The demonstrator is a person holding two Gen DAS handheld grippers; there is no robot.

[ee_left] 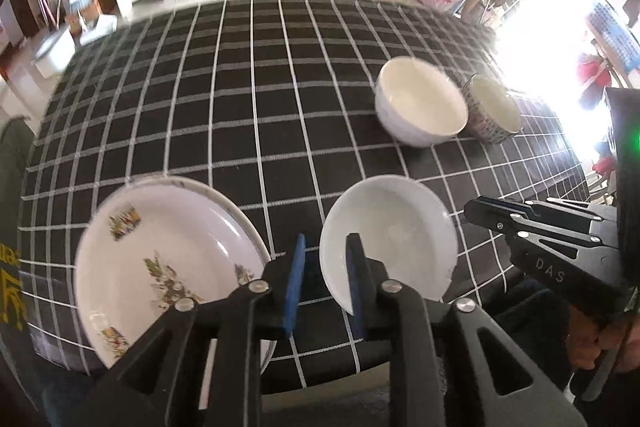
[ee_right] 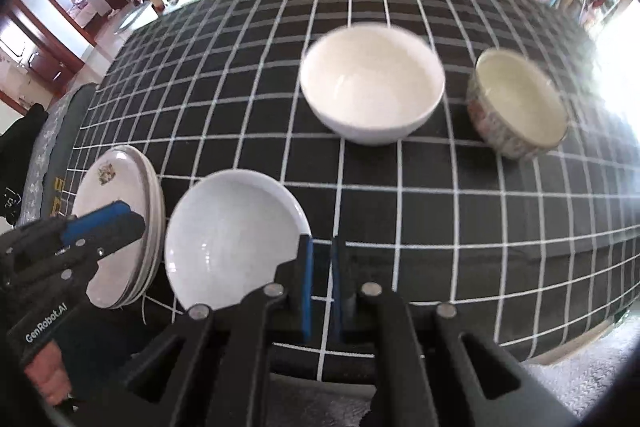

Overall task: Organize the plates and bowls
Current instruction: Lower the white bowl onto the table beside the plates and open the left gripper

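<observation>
At the near left of the table we saw a stack of decorated plates, lying flat on the black checked tablecloth, with flower and bird prints on the top plate. Being round, these plates had no long axis that we could name; their open faces looked upward. In the right wrist view the stack showed at least two rims, one under the other.

Just to the right of the stack lay a plain white shallow plate, also near the front edge of the table. It seemed tilted a little, with its hollow side turned up and toward us. The left gripper hung over the gap between the stack and this white plate. Its blue pads were apart by a narrow gap and held nothing; the right finger stood in front of the white plate's near-left rim, but we could not tell whether it touched.

The right gripper was near the right rim of the same plate, its pads almost closed, with only a thin slit between them, and empty.

Farther back and to the right stood a white deep bowl, upright with its mouth up. To its right, apart from it, stood a patterned bowl, also upright.
</observation>
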